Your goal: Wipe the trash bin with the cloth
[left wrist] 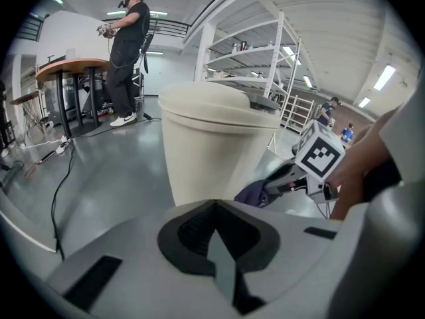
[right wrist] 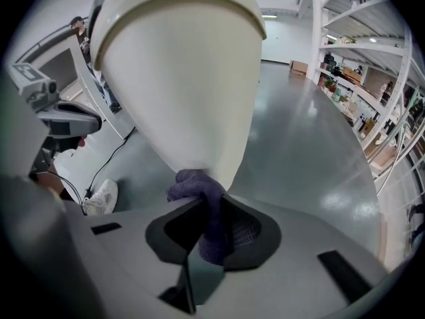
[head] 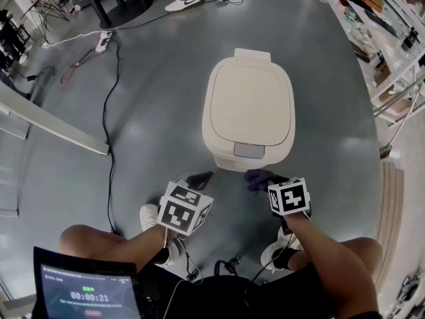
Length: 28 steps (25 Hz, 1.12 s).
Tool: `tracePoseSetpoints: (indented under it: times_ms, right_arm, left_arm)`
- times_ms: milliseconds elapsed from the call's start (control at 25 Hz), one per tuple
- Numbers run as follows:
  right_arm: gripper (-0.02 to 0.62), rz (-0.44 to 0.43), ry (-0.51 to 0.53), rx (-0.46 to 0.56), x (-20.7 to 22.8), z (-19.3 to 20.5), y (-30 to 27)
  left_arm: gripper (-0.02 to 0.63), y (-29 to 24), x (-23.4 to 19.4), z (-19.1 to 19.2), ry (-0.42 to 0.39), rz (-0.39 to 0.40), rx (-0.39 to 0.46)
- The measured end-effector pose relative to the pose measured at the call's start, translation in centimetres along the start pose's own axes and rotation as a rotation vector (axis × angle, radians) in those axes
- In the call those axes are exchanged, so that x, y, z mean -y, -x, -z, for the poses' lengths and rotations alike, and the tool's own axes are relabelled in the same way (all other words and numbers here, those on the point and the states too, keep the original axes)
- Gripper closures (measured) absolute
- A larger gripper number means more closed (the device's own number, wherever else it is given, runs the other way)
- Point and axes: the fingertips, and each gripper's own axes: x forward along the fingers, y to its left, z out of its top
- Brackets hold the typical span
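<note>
One cream trash bin (head: 249, 108) is standing upright on the grey floor (head: 153, 118). Its lid is lying shut and flat. The lid's long axis is running away from the person, with the hinge on the far side and the small grey push panel (head: 249, 150) facing the two grippers.

One purple cloth (head: 257, 178) is showing, bunched rather than spread. The right gripper (head: 269, 178) is pinching it between closed jaws. In the right gripper view the cloth (right wrist: 202, 205) is sticking up out of the jaws and appears to be touching the bin's front wall (right wrist: 186, 92) low down, near the base.

The left gripper (head: 201, 177) is hovering just beside the bin's front left, low down. Its jaws are pressed together with nothing between them, pointing toward the bin wall (left wrist: 212, 151).

Both forearms are reaching forward and inward from the bottom of the head view. The left forearm (head: 126, 244) and the right forearm (head: 325, 251) are each bare. Two white shoes are resting below the grippers, one (head: 149, 216) under the left and one (head: 273, 252) under the right.

One black cable (head: 106, 111) is trailing across the floor at the left. One other person (left wrist: 126, 52) is standing in the background of the left gripper view.
</note>
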Motion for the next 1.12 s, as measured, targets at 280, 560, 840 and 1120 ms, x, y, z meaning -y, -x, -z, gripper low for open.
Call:
tracePoseSetpoints:
  times_ms: [280, 560, 840, 1120]
  right_arm:
    - [0.526, -0.090, 0.018, -0.049, -5.8, 0.2, -2.7]
    - [0.526, -0.132, 0.011, -0.042, -12.1, -3.1, -6.7]
    - [0.526, -0.041, -0.058, -0.078, -15.0, -4.9, -10.3]
    - [0.526, -0.030, -0.031, -0.068, -14.7, -4.9, -10.1]
  left_arm:
    - [0.604, 1.2, -4.2, 3.9, 0.042, -0.081, -0.035]
    - [0.604, 2.4, -8.6, 7.4, 0.100, -0.130, -0.063]
    - [0.604, 4.1, -11.1, 8.5, 0.189, -0.137, -0.056]
    - [0.604, 4.8, -14.0, 7.8, 0.162, -0.194, -0.023]
